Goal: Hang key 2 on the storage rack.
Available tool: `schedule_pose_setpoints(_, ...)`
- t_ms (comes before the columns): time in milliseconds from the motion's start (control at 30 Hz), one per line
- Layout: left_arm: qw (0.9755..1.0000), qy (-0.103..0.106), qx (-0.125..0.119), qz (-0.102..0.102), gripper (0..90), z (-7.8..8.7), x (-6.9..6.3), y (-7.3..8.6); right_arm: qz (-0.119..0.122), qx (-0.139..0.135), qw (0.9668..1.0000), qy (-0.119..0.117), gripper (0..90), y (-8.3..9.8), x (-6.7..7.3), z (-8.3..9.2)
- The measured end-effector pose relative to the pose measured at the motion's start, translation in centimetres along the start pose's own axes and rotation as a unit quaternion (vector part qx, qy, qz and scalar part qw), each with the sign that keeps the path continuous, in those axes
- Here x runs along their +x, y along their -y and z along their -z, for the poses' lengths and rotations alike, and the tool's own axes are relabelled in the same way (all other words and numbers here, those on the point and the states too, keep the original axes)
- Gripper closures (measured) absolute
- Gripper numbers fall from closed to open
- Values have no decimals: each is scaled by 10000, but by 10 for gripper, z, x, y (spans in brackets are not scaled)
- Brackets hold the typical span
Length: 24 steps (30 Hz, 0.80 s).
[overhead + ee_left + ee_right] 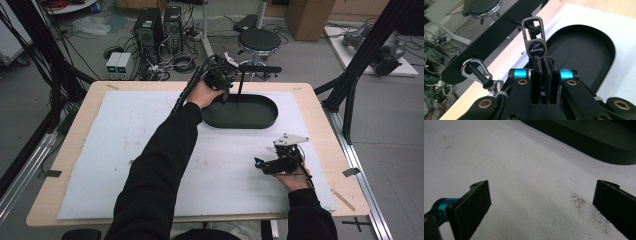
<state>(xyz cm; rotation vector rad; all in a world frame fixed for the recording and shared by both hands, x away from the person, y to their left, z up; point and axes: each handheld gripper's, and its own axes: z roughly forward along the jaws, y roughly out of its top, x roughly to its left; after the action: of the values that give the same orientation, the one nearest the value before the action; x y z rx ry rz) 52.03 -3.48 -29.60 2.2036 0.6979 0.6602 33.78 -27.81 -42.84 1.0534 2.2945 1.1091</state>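
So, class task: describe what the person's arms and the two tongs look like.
Both arms wear black long sleeves. The left tongs have flat black jaws, cyan collars and brass-coloured rivets on black links. The right tongs are black with a cyan accent, a grey three-cornered plate on top and a black trailing cable.

My left gripper (543, 65) rises from the bottom edge, its two black jaws pressed together on the lower end of a dark metal key clip (534, 37). The clip stands upright; its round badge reads "NAVAL", and its open loop is threaded over a black knobbed peg (532, 27) projecting from a black bar (499, 35). At lower left, a silver carabiner (477, 70) hangs on a second peg (480, 76) of that bar. Beyond my jaws lies a black oval tray (584, 55) on a white mat (624, 35).
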Motion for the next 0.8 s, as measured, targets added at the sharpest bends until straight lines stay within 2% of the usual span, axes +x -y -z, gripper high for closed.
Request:
schedule_pose_setpoints(167,9997,-175,-83,168,852,-7,-1,-2,41,5,10000,-6,9,-1,1,-1)
schedule_pose_setpoints(500,9989,-193,-76,412,834,-14,3,0,41,9,10000,-11,9,-1,0,-1)
schedule_pose_setpoints(567,9989,-169,-120,419,742,-14,3,0,33,12,10000,-16,9,-1,0,-1)
schedule_pose_setpoints(600,9989,-118,-165,415,660,-13,3,0,26,38,10000,-44,9,-1,1,-1)
schedule_pose_setpoints(633,9988,-25,-220,442,660,-11,2,0,26,38,10000,-44,9,-1,1,-1)
schedule_pose_setpoints(667,9986,14,-263,453,604,-10,1,0,67,52,10000,-47,9,-1,1,-2)
schedule_pose_setpoints(700,9988,-18,-277,407,507,-9,-1,0,64,87,9999,-58,9,-1,2,-2)
schedule_pose_setpoints(733,9991,-32,-274,319,507,-8,-3,1,64,87,9999,-58,9,-1,2,-2)
schedule_pose_setpoints(800,9994,32,-275,204,445,-7,-5,2,99,79,9999,-46,9,-1,2,-3)
